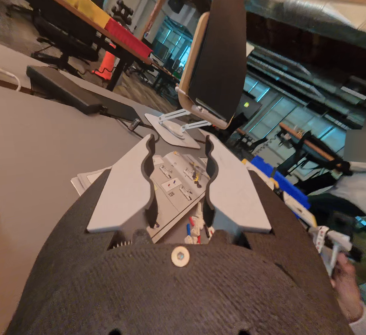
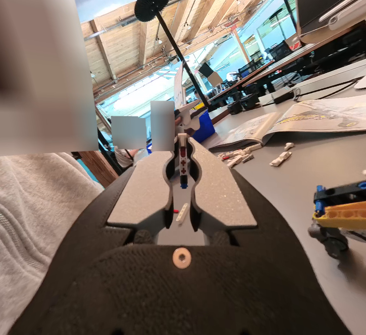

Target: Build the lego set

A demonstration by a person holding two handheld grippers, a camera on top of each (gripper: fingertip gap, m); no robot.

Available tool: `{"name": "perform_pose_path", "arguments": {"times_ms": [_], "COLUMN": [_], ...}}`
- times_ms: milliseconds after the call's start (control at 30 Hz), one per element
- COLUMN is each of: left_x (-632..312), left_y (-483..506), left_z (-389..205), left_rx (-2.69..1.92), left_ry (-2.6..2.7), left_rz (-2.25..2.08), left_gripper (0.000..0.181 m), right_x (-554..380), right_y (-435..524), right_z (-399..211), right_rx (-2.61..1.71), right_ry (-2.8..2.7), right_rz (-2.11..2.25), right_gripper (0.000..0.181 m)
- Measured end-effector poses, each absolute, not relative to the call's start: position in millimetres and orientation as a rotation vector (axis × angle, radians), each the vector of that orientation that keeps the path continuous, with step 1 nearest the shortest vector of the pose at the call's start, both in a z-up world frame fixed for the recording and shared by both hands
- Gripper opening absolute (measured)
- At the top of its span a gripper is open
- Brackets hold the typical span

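Observation:
My left gripper [image 1: 179,139] is open and empty, hovering over the open instruction booklet [image 1: 178,182]. Loose white, red and blue lego pieces [image 1: 195,228] lie on the grey table just below it. My right gripper [image 2: 183,141] is shut on a white lego beam [image 2: 183,158] with red pins and a black and blue pin at its lower end, held above the table. This gripper and its beam also show in the left wrist view [image 1: 324,236], low at the right, held by a hand. A partly built yellow and black model [image 2: 340,212] stands to the right.
A small white beam [image 2: 182,213] and a red pin [image 2: 175,210] lie under the right gripper. More white pieces [image 2: 237,155] lie by the booklet [image 2: 277,125]. A blue bin [image 1: 277,178], a tablet on a stand [image 1: 208,71] and a black power brick [image 1: 65,89] sit behind. My hands' fingertips stand some 35 cm from each other.

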State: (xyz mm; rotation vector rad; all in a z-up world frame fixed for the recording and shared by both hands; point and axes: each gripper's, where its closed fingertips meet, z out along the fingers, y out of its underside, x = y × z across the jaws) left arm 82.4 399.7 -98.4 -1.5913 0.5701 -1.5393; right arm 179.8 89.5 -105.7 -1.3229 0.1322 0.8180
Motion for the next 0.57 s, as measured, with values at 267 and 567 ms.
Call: {"name": "perform_pose_path", "arguments": {"times_ms": [267,567], "left_x": [102,109], "left_y": [376,356], "left_z": [-107,-96], "left_rx": [-1.583,-1.496], "left_ry": [0.723,0.777], "left_rz": [-1.438,-1.483], "left_gripper": [0.045,0.028], "right_x": [159,156], "right_y": [120,109], "right_z": [-99,-105], "right_rx": [-1.393,-1.376], "right_ry": [-0.033,0.022], "right_rz": [0.699,0.83], "right_gripper": [0.006,0.006]}}
